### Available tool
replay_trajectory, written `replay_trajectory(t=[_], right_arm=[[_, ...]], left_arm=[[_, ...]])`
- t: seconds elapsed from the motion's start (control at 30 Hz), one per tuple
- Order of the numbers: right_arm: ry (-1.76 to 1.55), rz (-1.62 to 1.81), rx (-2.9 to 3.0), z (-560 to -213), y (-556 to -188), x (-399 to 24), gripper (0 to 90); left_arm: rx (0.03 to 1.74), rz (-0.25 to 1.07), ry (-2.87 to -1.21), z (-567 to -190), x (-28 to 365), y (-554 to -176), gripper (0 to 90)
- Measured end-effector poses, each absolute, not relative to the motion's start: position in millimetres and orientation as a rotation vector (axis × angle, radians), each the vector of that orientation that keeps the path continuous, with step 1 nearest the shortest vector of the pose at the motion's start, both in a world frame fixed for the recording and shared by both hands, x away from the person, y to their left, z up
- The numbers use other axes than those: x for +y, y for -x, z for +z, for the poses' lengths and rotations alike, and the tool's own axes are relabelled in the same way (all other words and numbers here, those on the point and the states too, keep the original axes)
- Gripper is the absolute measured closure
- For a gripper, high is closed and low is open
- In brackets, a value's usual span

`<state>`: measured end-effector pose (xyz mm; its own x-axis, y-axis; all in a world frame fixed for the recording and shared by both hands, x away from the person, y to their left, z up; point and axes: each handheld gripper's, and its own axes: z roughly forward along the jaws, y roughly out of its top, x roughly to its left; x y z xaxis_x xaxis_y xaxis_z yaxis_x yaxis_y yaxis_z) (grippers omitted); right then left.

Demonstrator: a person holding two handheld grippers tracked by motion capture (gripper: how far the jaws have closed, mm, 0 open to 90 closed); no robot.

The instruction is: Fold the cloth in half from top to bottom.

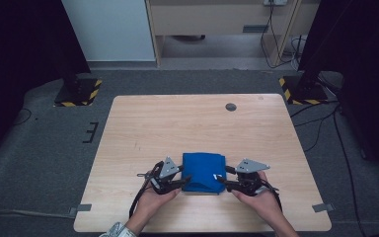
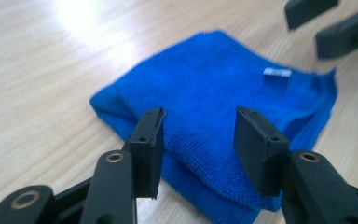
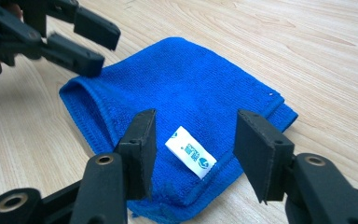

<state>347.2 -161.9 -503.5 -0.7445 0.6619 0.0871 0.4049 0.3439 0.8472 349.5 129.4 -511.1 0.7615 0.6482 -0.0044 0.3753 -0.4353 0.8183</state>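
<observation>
A folded blue cloth (image 1: pixel 204 172) is seen lying flat on the wooden table (image 1: pixel 197 123), near the edge closest to the person, between the two hands. It is a fuzzy microfibre piece, folded into a rough square of several layers, with stitched hems along the sides; a small white label (image 3: pixel 190 152) with teal print is sewn at one hem, and the same label (image 2: pixel 277 72) is picked up blurred in the left gripper view. The layers are slightly puffed at one corner, not fully flattened. The left gripper (image 1: pixel 186 181) is held at the cloth's left near corner, jaws parted about halfway, with the cloth's folded edge seen between them (image 2: pixel 198 135) but not pinched. The right gripper (image 1: pixel 222 180) is held at the right near corner, jaws likewise parted about halfway, with the label and hem lying between them (image 3: pixel 193 149), not clamped. Nothing is gripped by either one. Whether the fingertips brush the cloth cannot be told.
</observation>
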Motion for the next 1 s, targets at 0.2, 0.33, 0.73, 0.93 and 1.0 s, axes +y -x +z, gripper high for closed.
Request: replay_trajectory(t=[0.2, 0.33, 0.73, 0.93, 1.0], right_arm=[[-0.956, 1.351, 2.321, -502.0, -349.6, -165.1, 40.0], [-0.987, 1.302, 2.293, -504.0, -354.8, -166.0, 25.7], [-1.012, 1.271, 2.213, -496.0, -362.2, -165.6, 8.0], [-1.027, 1.261, 2.213, -493.6, -365.7, -173.2, 7.9], [-1.035, 1.256, 2.206, -492.2, -367.1, -176.5, 7.9]], left_arm=[[0.759, 0.41, -2.088, -511.2, 131.8, -350.3, 48.5], [0.803, 0.439, -2.051, -506.8, 138.5, -356.1, 34.6], [0.912, 0.463, -1.97, -496.4, 158.5, -365.0, 10.8], [0.934, 0.477, -1.961, -491.2, 169.9, -366.9, 9.7], [0.951, 0.483, -1.956, -490.7, 175.7, -367.8, 9.7]])
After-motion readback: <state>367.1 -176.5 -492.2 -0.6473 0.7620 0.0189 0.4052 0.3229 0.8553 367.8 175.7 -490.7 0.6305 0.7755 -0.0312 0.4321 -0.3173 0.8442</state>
